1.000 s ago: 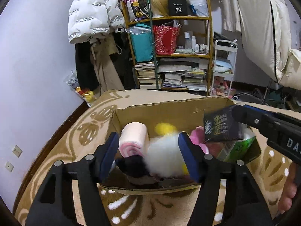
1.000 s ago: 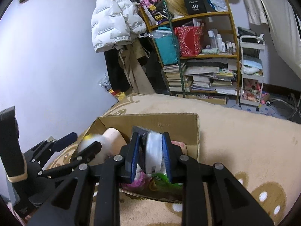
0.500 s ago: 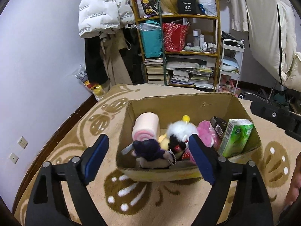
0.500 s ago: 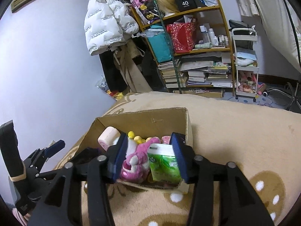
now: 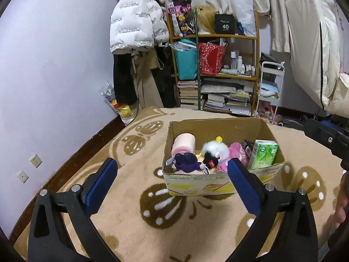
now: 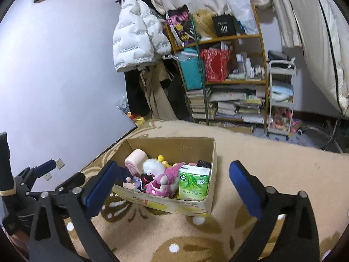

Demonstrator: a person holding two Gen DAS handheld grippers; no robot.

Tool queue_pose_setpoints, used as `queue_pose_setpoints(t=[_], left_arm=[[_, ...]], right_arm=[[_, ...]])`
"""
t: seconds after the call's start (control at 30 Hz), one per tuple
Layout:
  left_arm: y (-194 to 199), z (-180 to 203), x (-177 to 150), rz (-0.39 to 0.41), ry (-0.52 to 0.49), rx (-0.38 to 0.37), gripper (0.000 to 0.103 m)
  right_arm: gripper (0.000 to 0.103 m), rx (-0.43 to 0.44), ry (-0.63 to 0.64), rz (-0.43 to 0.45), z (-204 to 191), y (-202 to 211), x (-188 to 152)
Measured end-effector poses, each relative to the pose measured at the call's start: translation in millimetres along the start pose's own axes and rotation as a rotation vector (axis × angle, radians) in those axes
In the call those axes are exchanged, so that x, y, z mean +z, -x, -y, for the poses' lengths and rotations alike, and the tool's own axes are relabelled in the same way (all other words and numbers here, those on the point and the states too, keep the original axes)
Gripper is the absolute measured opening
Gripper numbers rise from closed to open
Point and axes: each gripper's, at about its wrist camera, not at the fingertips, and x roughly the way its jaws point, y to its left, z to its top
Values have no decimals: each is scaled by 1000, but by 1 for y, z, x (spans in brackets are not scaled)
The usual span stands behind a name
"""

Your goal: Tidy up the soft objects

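Both grippers pulled back; cardboard box (image 5: pixel 197 180) beyond spread fingers (image 5: pixel 242 181).

Left gripper (image 5: pixel 172 182): black matte frame, triangular cut-outs in each arm, silver round screws at the joints, blue ribbed pads on the jaws. Right gripper (image 6: pixel 172 191): same build, black arms, silver screws, blue pads. In the left wrist view the right gripper's black body shows a small screw, and bare skin of the right hand (image 5: pixel 341 205) appears at the right edge. In the right wrist view the left gripper's handle carries a tan band.
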Motion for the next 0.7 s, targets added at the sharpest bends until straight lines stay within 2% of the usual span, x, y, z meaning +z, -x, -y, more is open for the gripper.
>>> queue_pose_setpoints(t=[0.33, 0.7], left_arm=[[51, -8, -3, 84, 10, 31, 101], [77, -24, -12, 69, 54, 3, 101]], right_arm=[[103, -35, 18, 58, -7, 46, -6], [103, -63, 66, 92, -14, 80, -19]])
